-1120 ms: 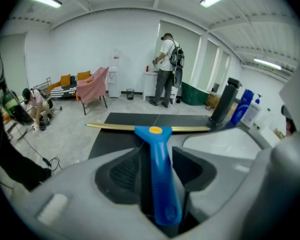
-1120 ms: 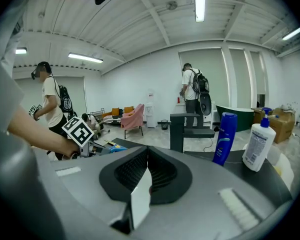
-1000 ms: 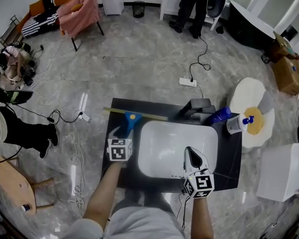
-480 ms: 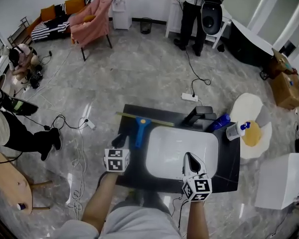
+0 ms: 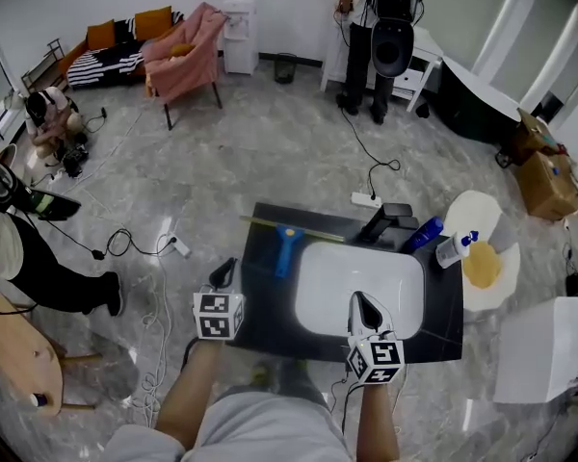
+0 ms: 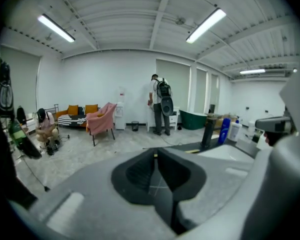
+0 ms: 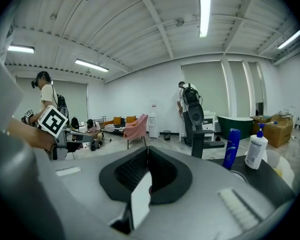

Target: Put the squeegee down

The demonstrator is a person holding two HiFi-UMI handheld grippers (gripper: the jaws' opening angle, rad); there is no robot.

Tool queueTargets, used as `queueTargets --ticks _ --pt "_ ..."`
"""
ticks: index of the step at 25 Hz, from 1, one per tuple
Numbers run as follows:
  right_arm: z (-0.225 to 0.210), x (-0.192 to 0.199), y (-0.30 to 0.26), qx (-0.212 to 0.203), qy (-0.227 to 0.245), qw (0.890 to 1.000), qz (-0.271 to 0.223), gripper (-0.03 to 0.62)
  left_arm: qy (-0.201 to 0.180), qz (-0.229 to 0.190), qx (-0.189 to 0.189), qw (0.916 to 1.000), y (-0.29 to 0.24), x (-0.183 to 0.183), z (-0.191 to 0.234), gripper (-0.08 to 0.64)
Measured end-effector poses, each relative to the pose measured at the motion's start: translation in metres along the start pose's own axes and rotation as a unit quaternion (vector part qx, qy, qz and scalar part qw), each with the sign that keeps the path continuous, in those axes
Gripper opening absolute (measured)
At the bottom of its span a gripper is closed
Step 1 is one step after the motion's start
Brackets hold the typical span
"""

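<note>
Since a second ago the left gripper (image 5: 225, 269) has let go of the squeegee (image 5: 286, 246) and drawn back toward the person, off to the left of the white basin (image 5: 310, 258). It was at the blue handle then and now hangs over the near left edge of the black counter (image 5: 270, 318), well apart from the tool. The squeegee lies flat on that counter just left of the basin, handle pointing toward the person and yellow blade running past the basin's far left corner. Nothing grips it. In the left gripper view the jaws are closing, already almost together, with nothing between them. The right gripper (image 5: 358, 305) hovers at the basin's near rim, and its own view shows the pads meeting with nothing held. The faucet (image 5: 385, 221), the blue bottle (image 5: 425, 231) and the pump bottle (image 5: 455, 247) stand at the basin's far right, clear of all this. The set-down looks done, so what matters now is a clean retreat. The left gripper should keep away from the basin side, so that neither its tips nor its marker cube catches the handle and swings the blade. The long blade appears to sit close to the counter's far edge beyond the basin, so a small knock could tip it over. The right gripper need do nothing except stay off the basin rim.
</note>
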State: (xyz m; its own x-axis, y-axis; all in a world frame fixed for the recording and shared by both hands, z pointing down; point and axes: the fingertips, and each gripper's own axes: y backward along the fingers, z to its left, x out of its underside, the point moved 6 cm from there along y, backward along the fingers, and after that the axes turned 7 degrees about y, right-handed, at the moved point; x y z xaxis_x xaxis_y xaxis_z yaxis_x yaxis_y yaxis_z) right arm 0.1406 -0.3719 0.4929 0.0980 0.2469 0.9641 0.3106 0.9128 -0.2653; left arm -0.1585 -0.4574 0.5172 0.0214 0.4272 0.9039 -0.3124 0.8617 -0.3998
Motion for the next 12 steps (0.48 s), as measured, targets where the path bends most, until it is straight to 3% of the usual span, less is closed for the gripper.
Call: queueTargets --ticks 12 --pt "0.042 -0.024 0.041 0.022 -0.001 0.999 -0.034 0.005 -0.026 -0.072 0.014 0.997 0.091 -0.035 0.013 0.0"
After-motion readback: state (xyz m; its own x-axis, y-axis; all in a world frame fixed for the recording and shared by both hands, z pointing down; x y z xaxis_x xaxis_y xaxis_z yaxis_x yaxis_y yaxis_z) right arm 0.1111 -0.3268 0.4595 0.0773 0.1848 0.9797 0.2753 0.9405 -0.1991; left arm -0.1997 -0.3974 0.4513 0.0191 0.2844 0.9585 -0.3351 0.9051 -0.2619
